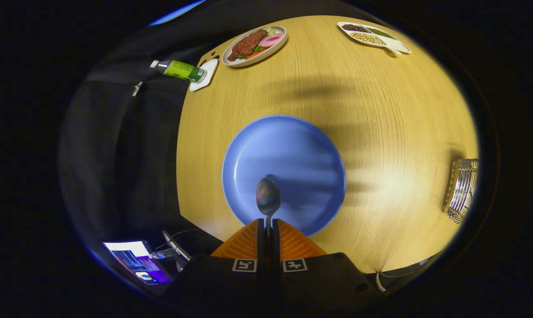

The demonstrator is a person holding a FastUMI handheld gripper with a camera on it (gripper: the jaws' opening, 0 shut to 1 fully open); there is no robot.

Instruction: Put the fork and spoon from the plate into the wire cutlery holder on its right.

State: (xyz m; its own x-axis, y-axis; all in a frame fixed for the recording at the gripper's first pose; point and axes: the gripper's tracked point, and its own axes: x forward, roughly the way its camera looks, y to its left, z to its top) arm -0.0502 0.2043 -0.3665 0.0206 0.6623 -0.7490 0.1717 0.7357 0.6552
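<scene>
Blue plate (288,163), silver spoon (268,197), pale wood-grain table (394,119), green bottle (180,70)

My gripper (268,222) has two wedge-shaped fingers (245,244) with fine ribbing across their upper faces, closed on the spoon (268,198) handle. Behind them sits a matte black housing (266,291). It bears two square black-and-white fiducial markers (244,265), one at the base of each finger.
</scene>
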